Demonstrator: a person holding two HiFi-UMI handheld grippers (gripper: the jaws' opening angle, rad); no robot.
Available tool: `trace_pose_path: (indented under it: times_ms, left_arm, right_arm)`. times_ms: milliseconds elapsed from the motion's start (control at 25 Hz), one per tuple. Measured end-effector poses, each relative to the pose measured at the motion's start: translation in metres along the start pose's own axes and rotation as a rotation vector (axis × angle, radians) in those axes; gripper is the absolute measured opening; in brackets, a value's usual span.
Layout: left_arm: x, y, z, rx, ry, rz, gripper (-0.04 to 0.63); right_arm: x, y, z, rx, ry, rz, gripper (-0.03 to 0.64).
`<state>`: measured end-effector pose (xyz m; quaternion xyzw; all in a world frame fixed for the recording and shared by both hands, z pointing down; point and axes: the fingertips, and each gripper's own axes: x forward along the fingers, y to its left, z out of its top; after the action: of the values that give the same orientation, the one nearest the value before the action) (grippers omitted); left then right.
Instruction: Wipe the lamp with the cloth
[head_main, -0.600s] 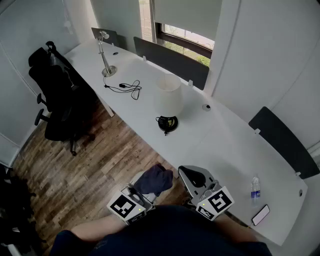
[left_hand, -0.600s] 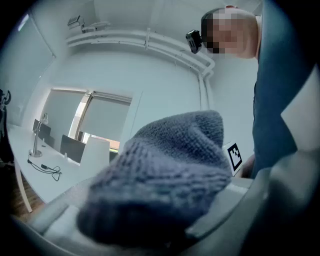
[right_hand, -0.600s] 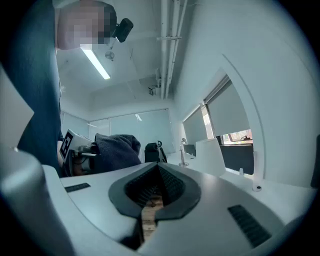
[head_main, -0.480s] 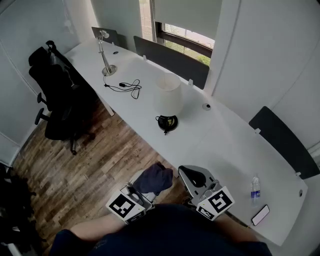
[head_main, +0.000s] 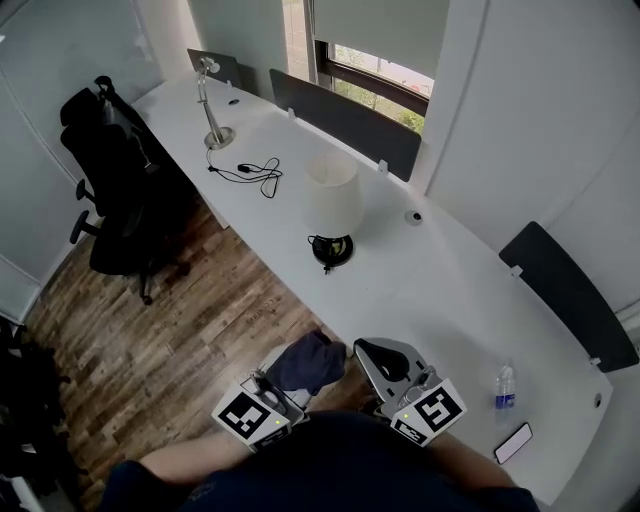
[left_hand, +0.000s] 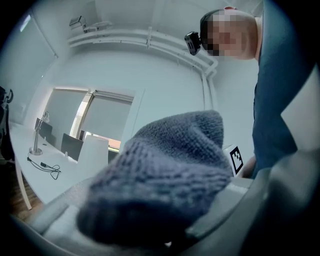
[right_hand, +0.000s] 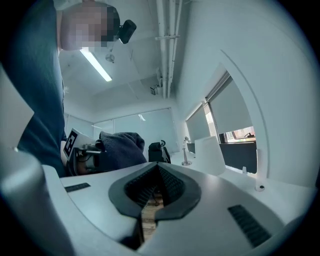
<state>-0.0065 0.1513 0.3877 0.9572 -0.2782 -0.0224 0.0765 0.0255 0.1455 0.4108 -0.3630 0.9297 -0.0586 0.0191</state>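
Counter (head_main: 420, 290) ahead carries the lamp (head_main: 334, 200); our left gripper (head_main: 285, 378) jaws clench the cloth (head_main: 310, 360) (right gripper (right_hand: 152, 200) jaws closed, empty); approach likely comes next.

Long curved white desk (head_main: 440, 300), lamp (head_main: 333, 195) near its front edge, silver desk lamp (head_main: 212, 125) and black cable (head_main: 250, 174) toward the far end, small round object (head_main: 413, 216), perhaps a puck, bottle (head_main: 504, 388) and phone (head_main: 512, 443) at the near end, black chair (head_main: 115, 190) on wood floor (head_main: 200, 330).

Black chair (head_main: 118, 185), water bottle (head_main: 505, 386), phone (head_main: 513, 443)
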Motion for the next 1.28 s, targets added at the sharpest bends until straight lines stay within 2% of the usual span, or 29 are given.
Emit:
trace_pose_path:
  times_ms: [520,800,920,1120,1280]
  left_arm:
    - [0.051,-0.005,-0.02,-0.009,0.046,0.129,0.048]
    - [0.053,0.02,-0.013,-0.004,0.048,0.164,0.048]
    - [0.057,0.045,-0.01,-0.018,0.036,0.155,0.048]
    - [0.063,0.103,0.012,-0.002,-0.034,0.09,0.048]
    - [0.066,0.147,0.013,-0.002,-0.004,0.023,0.048]
  right_arm:
    - [-0.019,-0.066,-0.014,0.048,0.006,0.085,0.003]
    - [0.002,-0.074,-0.021,0.055,0.041,0.114,0.003]
    - [0.019,-0.084,-0.019,0.039,0.05,0.08,0.003]
    - [0.055,-0.102,-0.016,0.012,0.08,-0.009,0.003]
    - [0.087,-0.119,-0.01,0.009,0.089,-0.111,0.005]
